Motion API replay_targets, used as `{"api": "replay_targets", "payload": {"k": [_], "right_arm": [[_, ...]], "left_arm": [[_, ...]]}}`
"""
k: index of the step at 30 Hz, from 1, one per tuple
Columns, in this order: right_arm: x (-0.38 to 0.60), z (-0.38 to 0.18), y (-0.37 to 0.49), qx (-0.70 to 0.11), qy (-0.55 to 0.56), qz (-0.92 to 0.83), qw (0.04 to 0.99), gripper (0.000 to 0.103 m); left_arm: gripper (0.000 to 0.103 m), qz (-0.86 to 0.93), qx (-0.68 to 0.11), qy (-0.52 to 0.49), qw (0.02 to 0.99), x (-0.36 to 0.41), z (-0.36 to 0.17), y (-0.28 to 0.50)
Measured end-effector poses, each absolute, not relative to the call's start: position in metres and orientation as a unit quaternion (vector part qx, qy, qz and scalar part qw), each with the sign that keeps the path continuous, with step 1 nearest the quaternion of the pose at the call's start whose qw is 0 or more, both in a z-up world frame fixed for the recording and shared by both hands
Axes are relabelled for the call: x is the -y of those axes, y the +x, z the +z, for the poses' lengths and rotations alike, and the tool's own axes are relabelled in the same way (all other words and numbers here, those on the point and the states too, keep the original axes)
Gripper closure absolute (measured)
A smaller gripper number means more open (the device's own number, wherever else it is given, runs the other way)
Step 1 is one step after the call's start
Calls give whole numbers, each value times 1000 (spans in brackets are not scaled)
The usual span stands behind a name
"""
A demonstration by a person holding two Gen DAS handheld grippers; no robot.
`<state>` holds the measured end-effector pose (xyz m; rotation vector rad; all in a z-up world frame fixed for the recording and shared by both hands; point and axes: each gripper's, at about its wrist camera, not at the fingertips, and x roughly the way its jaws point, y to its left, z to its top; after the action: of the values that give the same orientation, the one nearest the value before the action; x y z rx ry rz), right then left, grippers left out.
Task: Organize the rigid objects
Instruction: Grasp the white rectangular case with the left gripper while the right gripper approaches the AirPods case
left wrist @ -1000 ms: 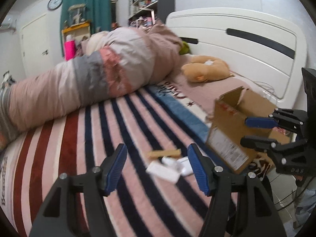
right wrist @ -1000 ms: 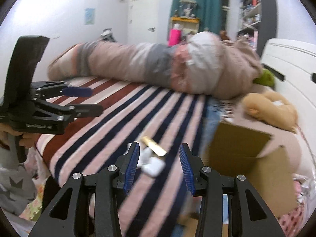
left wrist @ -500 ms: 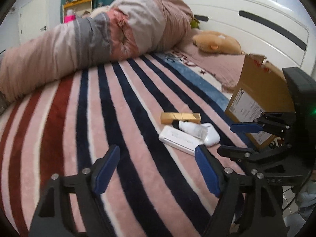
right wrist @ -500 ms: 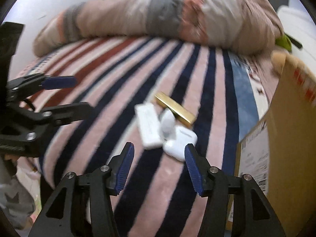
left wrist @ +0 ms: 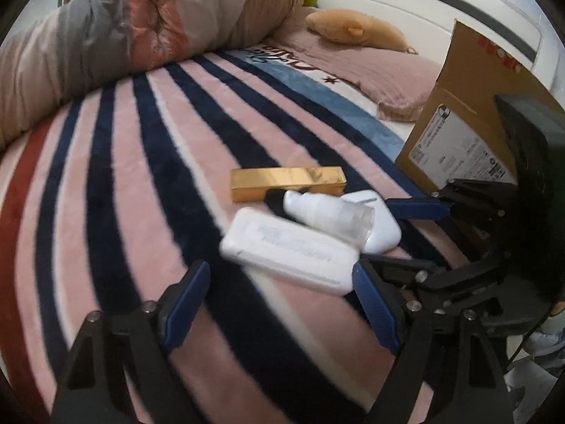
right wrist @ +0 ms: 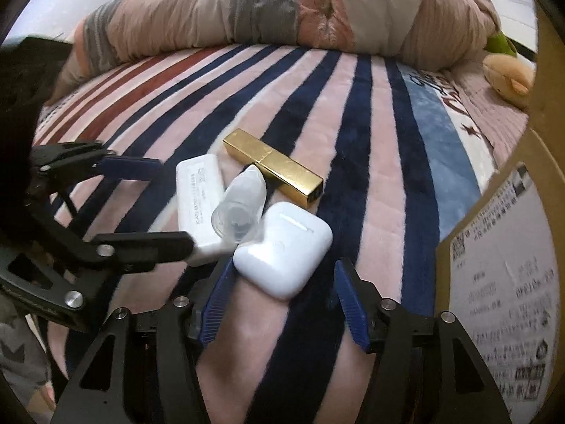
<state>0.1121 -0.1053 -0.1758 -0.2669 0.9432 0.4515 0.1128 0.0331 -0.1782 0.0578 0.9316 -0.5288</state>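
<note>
Centrally on the striped blanket (left wrist: pixel 148 183), four small rigid things are clustered together: a gold box (left wrist: pixel 286 182), a small white bottle (left wrist: pixel 326 212) with a clear cap, a white earbud case (right wrist: pixel 282 268) and a flat white case (left wrist: pixel 289 255). The bottle is laid across the flat white case and the earbud case, and its dark end is seen touching the gold box. The gold box is placed at the far side of the cluster. The left gripper (left wrist: pixel 280 304) is pointed down at the flat white case, whose near edge is framed between the blue pads; its jaws are opening and nothing is pressed by them. The right gripper (right wrist: pixel 282 305) is held just before the earbud case, which is partly between its fingers; its jaws are opening too, and whether the left pad is touching the case cannot be told. A cardboard box (left wrist: pixel 469 120) with a printed label is stood just beside the cluster, on the headboard side. Farther back, a rolled duvet (right wrist: pixel 282 10) and a tan plush toy (left wrist: pixel 353 28) are seen on the bed.
</note>
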Motion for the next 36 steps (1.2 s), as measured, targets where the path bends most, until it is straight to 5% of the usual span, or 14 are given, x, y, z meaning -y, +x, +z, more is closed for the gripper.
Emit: {"api": "replay_targets", "payload": {"k": [10, 15, 19, 23, 36], "right_arm": [[95, -181, 108, -405, -191, 236, 862, 50], [100, -178, 104, -409, -176, 240, 862, 50], [100, -175, 91, -410, -180, 250, 858, 50], [103, -177, 79, -414, -176, 252, 857, 50], [115, -181, 73, -416, -124, 248, 866, 50]], "left_arm": [[23, -258, -444, 11, 858, -33, -181, 122], [44, -266, -446, -2, 855, -38, -177, 114], [43, -254, -448, 6, 857, -42, -174, 106], [28, -245, -454, 6, 857, -41, -172, 108], [38, -170, -466, -3, 869, -11, -180, 125]]}}
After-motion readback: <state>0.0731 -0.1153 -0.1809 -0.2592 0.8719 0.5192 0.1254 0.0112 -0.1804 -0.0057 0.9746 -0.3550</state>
